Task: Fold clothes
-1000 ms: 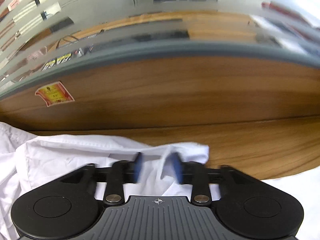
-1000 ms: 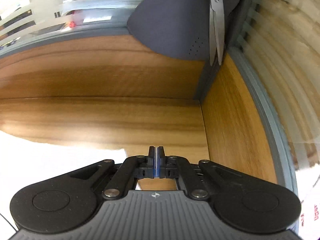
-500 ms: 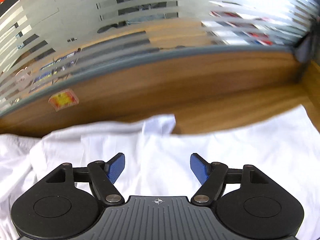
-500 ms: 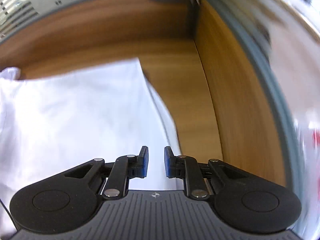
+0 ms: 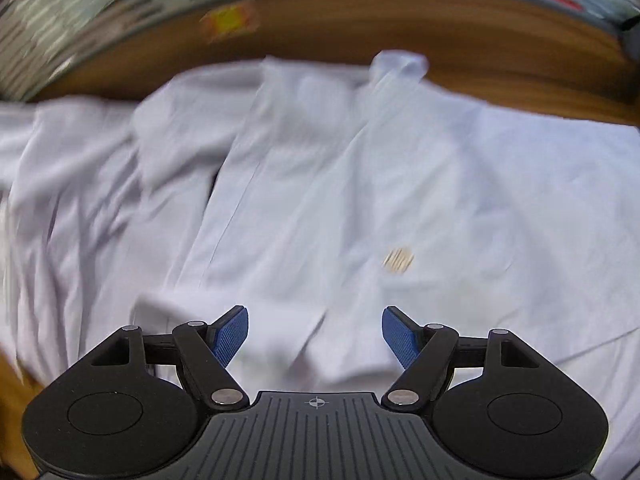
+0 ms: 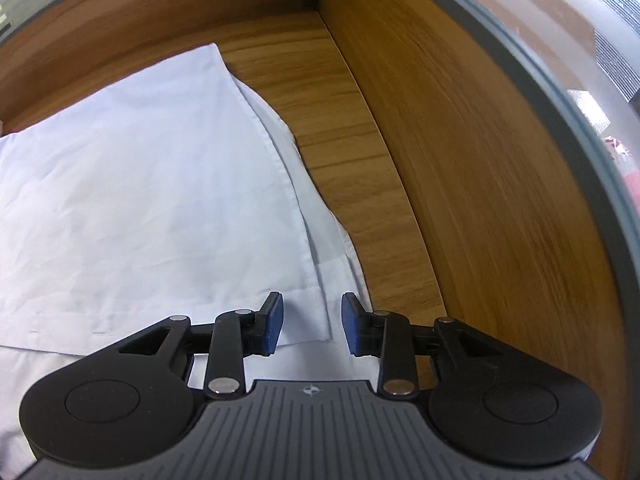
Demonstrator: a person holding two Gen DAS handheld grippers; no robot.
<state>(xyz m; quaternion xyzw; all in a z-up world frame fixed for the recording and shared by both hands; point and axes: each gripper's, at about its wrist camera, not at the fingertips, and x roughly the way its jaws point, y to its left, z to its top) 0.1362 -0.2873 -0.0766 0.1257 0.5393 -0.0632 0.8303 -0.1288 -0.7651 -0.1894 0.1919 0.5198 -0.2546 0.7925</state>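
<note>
A white shirt (image 5: 360, 184) is being spread across a wooden desk (image 6: 320, 92), its folded hem edge lying near the desk's right partition wall (image 6: 460, 160). The left gripper (image 5: 316, 334) is being held wide apart above the shirt's front, with nothing pinched between its blue pads. The right gripper (image 6: 311, 322) has just been opening to a narrow gap over the hem corner, and cloth is lying beneath the jaws but is not being pressed.

The likely risk: only the top layer being caught at the doubled hem, so the fold is being dragged askew (thin woven cotton slides easily on smooth laminate). Creases on the left side (image 5: 80, 200) could be locked in by folding over them. The fabric is looking light and limp, the stitched hems slightly stiffer, the wood-grain surface hard and slick
</note>
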